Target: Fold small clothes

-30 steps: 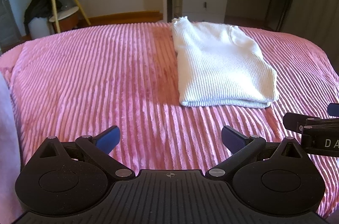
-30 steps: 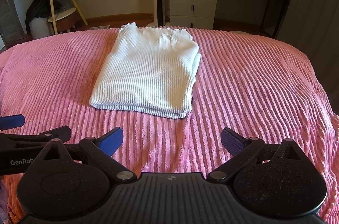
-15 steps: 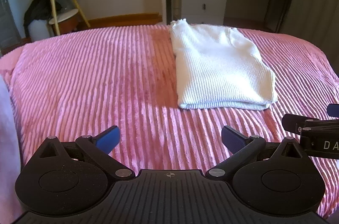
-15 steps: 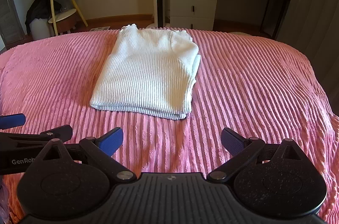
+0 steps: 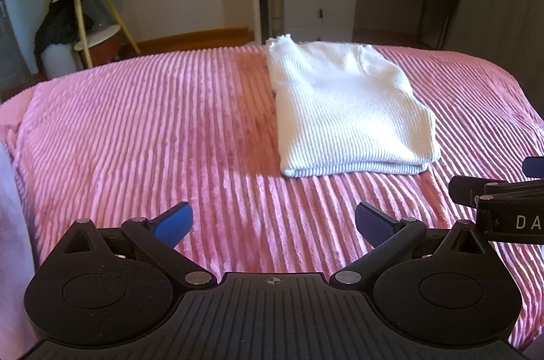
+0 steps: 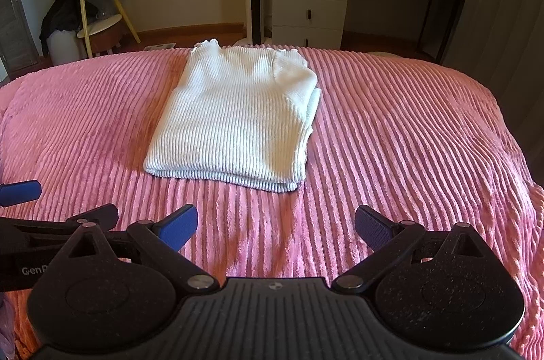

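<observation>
Sweater [image 5: 346,108] folded on bedspread [image 5: 136,128]

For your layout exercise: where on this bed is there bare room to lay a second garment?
Bare pink bedspread lies right of the folded white sweater, and more to its left. The near strip is crowded by the open left tongs and right tongs.

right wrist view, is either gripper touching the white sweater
No, the left gripper and right gripper both hang open over the pink bedspread, short of the folded white sweater.
</observation>
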Tool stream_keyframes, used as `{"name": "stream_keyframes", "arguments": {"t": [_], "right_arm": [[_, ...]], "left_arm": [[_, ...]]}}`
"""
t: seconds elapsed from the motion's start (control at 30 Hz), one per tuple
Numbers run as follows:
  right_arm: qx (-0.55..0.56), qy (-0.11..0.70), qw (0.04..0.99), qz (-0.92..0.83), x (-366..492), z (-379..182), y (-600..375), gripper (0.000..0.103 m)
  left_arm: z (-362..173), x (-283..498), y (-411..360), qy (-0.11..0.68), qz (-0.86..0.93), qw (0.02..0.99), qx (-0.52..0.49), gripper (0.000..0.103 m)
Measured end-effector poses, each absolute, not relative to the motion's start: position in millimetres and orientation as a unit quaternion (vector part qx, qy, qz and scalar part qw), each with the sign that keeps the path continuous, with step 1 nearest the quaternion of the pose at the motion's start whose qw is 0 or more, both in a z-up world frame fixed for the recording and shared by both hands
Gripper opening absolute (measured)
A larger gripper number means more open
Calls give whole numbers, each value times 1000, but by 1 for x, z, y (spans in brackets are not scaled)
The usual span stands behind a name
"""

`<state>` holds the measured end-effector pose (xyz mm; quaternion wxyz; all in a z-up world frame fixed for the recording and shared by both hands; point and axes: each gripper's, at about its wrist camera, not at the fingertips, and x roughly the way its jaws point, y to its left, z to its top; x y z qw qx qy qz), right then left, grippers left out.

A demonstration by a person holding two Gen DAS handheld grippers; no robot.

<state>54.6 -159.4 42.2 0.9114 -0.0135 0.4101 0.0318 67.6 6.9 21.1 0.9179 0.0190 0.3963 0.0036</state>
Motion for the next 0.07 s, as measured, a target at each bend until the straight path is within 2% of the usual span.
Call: {"name": "stream_keyframes", "arguments": {"t": [0.07], "right_arm": [[-13, 409, 912, 31, 54, 43, -160, 99]], "left_arm": [[21, 68, 7, 397, 2, 918, 17, 103]]}}
